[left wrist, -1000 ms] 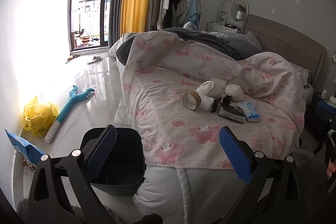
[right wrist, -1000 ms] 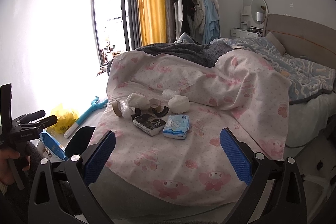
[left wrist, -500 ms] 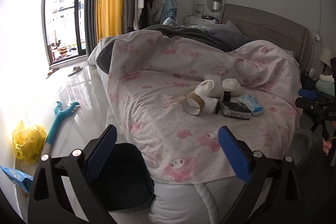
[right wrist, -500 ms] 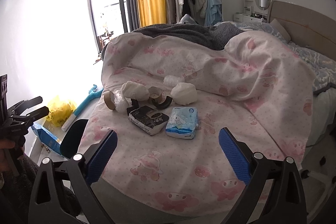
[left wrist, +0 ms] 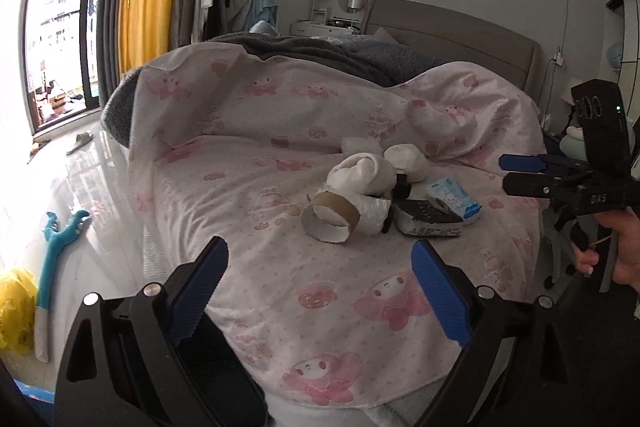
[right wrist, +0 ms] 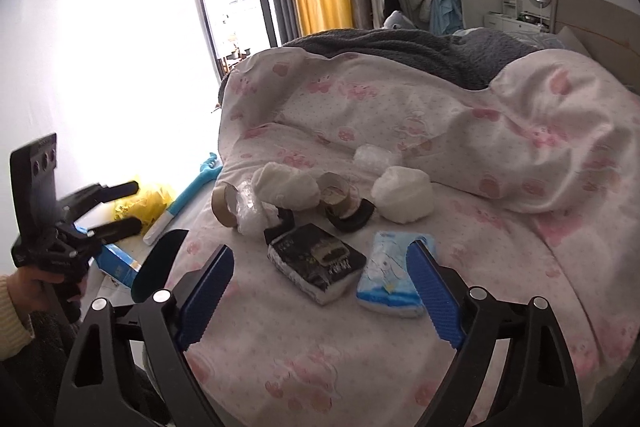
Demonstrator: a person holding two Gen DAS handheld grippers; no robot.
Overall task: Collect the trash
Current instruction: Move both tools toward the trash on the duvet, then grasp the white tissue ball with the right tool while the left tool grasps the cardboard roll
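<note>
2 grippers are up in front of me, and both are closing a little, but nothing is between their blue pads. My left gripper point(left wrist: 320, 291) hangs over the near edge of the bed point(left wrist: 280, 267). My right gripper point(right wrist: 320, 287) hangs over the bed too, with its right pad just in front of the blue tissue pack point(right wrist: 390, 279).

All the trash sits in 1 small pile in the middle of the pink blanket. I count 2 cardboard tape rolls point(right wrist: 224, 203), 1 at the left end of the pile and 1 in the middle. I count 2 big white paper balls point(right wrist: 404, 193). I see 2 clumps of clear plastic wrap point(right wrist: 376, 159), 1 at the back and 1 by the left roll. I see 1 black ring point(right wrist: 352, 217), 1 dark pack point(right wrist: 316, 263) and 1 blue tissue pack. Most pieces touch each other.

1 dark bin point(left wrist: 216, 375) stands on the floor at the bed's near corner, behind my left pads. 1 yellow bag point(left wrist: 14, 311) and 1 blue stick with a claw end point(left wrist: 52, 259) lie on the floor to the left. 1 grey blanket point(right wrist: 400, 47) lies at the far side of the bed.
</note>
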